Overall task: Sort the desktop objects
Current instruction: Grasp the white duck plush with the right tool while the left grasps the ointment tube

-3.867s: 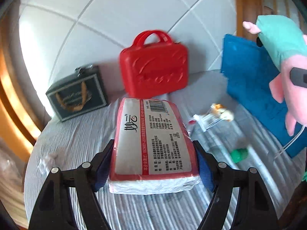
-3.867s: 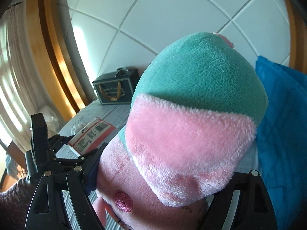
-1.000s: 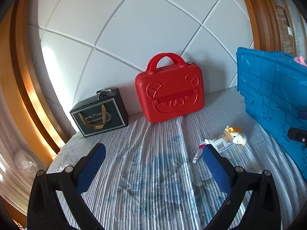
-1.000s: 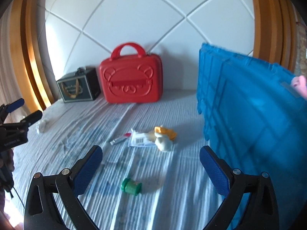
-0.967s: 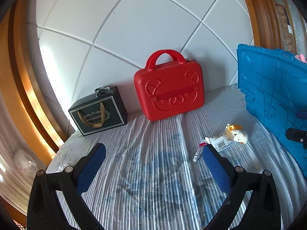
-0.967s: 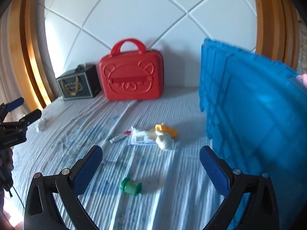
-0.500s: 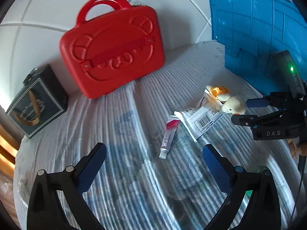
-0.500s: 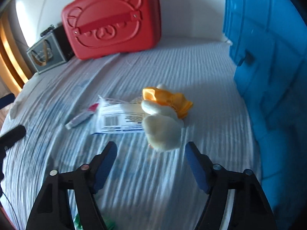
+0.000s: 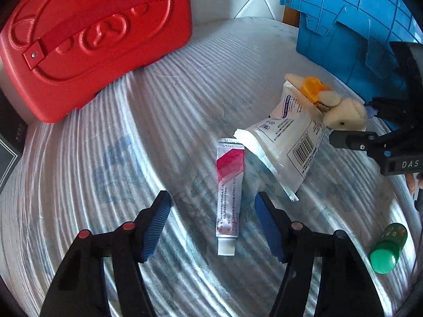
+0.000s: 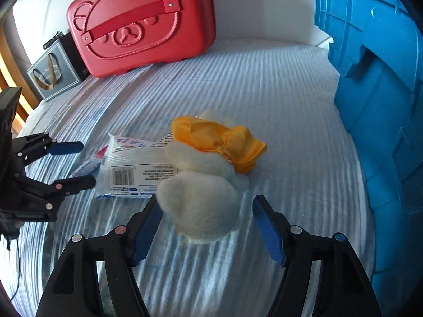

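Note:
A white tube with a red stripe [image 9: 228,192] lies on the striped cloth, cap end between the open pads of my left gripper [image 9: 211,222]. A white sachet pack [image 9: 286,140] lies beside it, partly under a cream plush toy with an orange hat [image 10: 208,174]. My right gripper [image 10: 207,224] is open, its pads on either side of the plush, close to it. The plush [image 9: 343,113] and the right gripper [image 9: 370,142] also show in the left wrist view. The left gripper [image 10: 71,163] shows at the left of the right wrist view, beside the pack [image 10: 137,166].
A blue plastic crate [image 10: 375,84] stands at the right. A red bear-face case [image 10: 142,23] leans on the back wall, a dark gift box [image 10: 53,76] to its left. A small green bottle [image 9: 387,248] lies at the near right.
Both grippers came down and forward toward the cloth. The left now straddles the tube, the right now straddles the plush. Earlier they held a tissue pack and a pink plush, now gone.

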A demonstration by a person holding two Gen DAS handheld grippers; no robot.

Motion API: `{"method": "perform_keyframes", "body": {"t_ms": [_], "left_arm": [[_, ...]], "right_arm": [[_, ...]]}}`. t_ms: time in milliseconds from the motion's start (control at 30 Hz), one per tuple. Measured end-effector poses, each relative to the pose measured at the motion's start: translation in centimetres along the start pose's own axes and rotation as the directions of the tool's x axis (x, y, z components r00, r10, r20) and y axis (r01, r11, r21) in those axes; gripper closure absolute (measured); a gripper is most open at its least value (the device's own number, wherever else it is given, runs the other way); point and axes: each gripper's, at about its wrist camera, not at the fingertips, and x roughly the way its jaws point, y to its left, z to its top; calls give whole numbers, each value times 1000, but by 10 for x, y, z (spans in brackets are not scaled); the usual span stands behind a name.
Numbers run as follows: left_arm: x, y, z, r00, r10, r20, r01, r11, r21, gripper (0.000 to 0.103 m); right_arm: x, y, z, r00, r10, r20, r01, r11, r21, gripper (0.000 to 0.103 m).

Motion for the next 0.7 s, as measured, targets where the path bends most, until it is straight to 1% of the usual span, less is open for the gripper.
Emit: {"method": "perform_keyframes", "body": {"t_ms": [67, 133, 167, 200, 300, 400, 433, 467, 533, 600, 700], "left_arm": [[-1, -3, 0, 1000, -5, 6, 5, 1000, 6, 48], [-4, -12, -2, 1000, -9, 6, 9, 1000, 28, 65], [-5, -15, -2, 1000, -16, 3, 16, 999, 30, 70], [-6, -15, -1, 1000, -26, 1, 26, 999, 21, 75], [-9, -12, -3, 1000, -23, -21, 23, 1000, -3, 77], [-12, -10, -9, 999, -37, -17, 37, 999, 2, 78], [-13, -10, -10, 999, -42, -18, 42, 999, -3, 78], [-12, -8, -9, 999, -44, -19, 44, 999, -4, 78], [-13, -6, -7, 998, -52, -23, 51, 999, -15, 79], [-9, -7, -5, 998, -53, -18, 53, 998, -22, 79], [-4, -14, 1, 998, -54, -25, 54, 999, -8, 79]], "right_arm": [[5, 0, 1, 1000, -4, -7, 4, 1000, -1, 34], [3, 1, 1, 1000, -15, -2, 15, 1000, -10, 36], [3, 2, 1, 1000, -18, -2, 18, 1000, -17, 37], [4, 4, 2, 1000, -28, -2, 28, 999, -26, 42], [5, 6, 4, 998, -59, -3, 58, 997, -46, 52], [0, 7, 5, 998, -70, 2, 70, 996, -57, 57], [0, 9, 5, 996, -85, 1, 85, 994, -69, 63], [1, 10, 6, 996, -89, -6, 88, 993, -73, 65], [1, 11, 7, 997, -74, -1, 74, 995, -63, 65], [0, 12, 8, 996, -83, 12, 83, 994, -67, 63], [8, 11, 11, 996, -83, -11, 83, 995, -63, 60]]}}
